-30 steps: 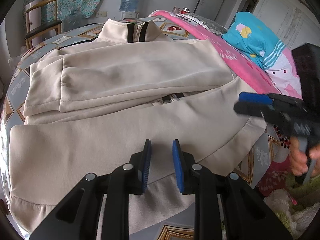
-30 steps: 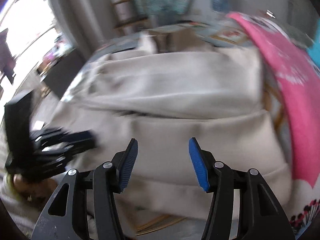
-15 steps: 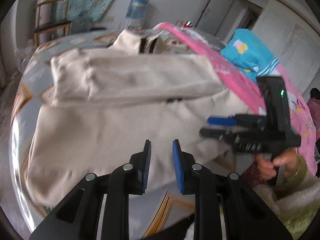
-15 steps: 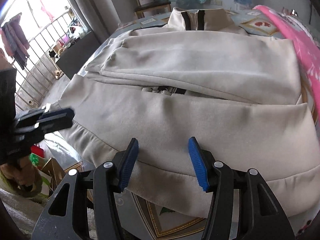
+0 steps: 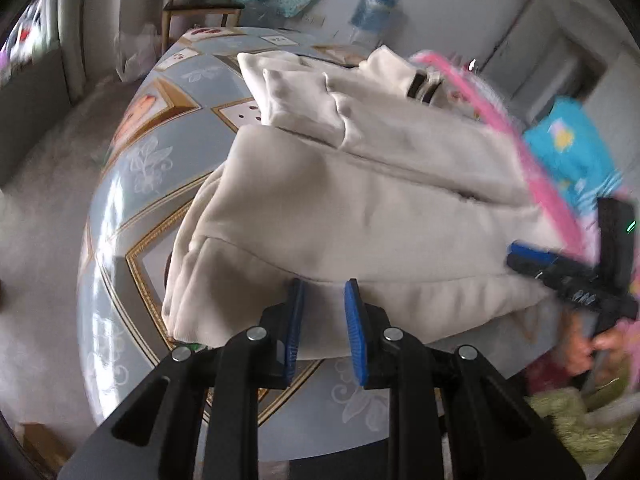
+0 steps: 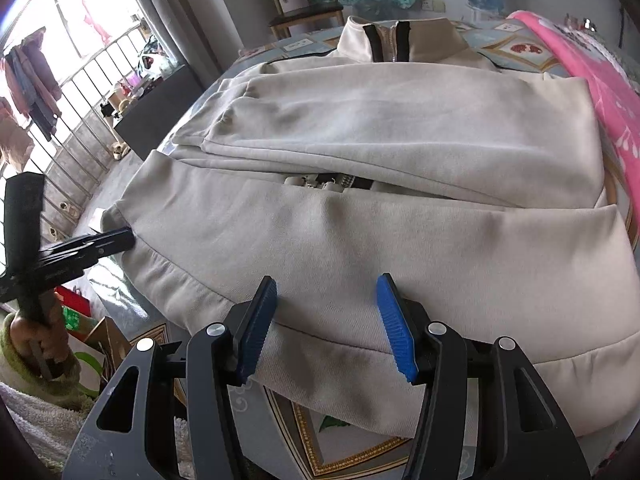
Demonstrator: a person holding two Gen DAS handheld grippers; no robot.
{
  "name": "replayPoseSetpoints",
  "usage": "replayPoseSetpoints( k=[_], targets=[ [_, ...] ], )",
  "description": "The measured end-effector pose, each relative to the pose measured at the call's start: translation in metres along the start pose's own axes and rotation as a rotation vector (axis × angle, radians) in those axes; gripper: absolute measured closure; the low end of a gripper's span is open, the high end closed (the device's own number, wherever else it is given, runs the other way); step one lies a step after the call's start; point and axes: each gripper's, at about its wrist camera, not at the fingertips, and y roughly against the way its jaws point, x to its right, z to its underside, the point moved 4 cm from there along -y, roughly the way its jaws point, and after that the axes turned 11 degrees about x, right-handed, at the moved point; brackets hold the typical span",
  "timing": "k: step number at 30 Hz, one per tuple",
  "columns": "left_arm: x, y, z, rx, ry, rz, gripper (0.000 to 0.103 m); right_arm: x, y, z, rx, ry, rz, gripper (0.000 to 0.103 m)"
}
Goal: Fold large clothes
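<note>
I find the cream zip jacket (image 6: 360, 216) spread across the patterned bed cover (image 5: 160, 148), filling mid-frame in both views. My right gripper (image 6: 326, 320) stands wide open, its blue pads over the hem band at lower centre. My left gripper (image 5: 322, 316) shows a narrow gap at the jacket's near edge, gripping nothing.

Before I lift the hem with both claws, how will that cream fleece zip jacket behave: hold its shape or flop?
The cream fleece zip jacket will probably flop: its hem already droops over the patterned blue-and-gold bed cover edge. It looks thick and layered, so likely heavy enough to sag between the left claw and right claw. The folded sleeves may slide off.
</note>
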Motion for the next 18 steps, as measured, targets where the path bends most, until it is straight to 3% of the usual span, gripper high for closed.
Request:
replayPoseSetpoints(
  k=[5, 7, 9, 11, 14, 18],
  targets=[
    [0.002, 0.016, -0.007, 0.040, -0.044, -0.044, 0.078, 0.000, 0.001, 0.000, -0.001, -0.006, -0.001, 0.052],
    [-0.005, 0.011, -0.005, 0.022, -0.036, -0.079, 0.073, 0.001, 0.001, 0.001, -0.002, -0.013, -0.007, 0.051],
    [-0.012, 0.001, -0.004, -0.003, -0.006, -0.067, 0.073, 0.001, 0.001, 0.000, -0.004, -0.021, -0.017, 0.050],
    [-0.012, 0.001, -0.008, -0.024, -0.005, -0.074, 0.073, 0.001, 0.001, 0.000, -0.010, -0.030, -0.028, 0.046],
    [-0.005, 0.009, -0.017, -0.007, -0.037, -0.100, 0.070, 0.000, 0.006, -0.003, -0.007, -0.055, -0.057, 0.031],
    [0.005, 0.020, -0.036, 0.039, -0.070, -0.133, 0.052, 0.000, 0.015, -0.012, 0.011, -0.062, -0.045, 0.024]
  ],
)
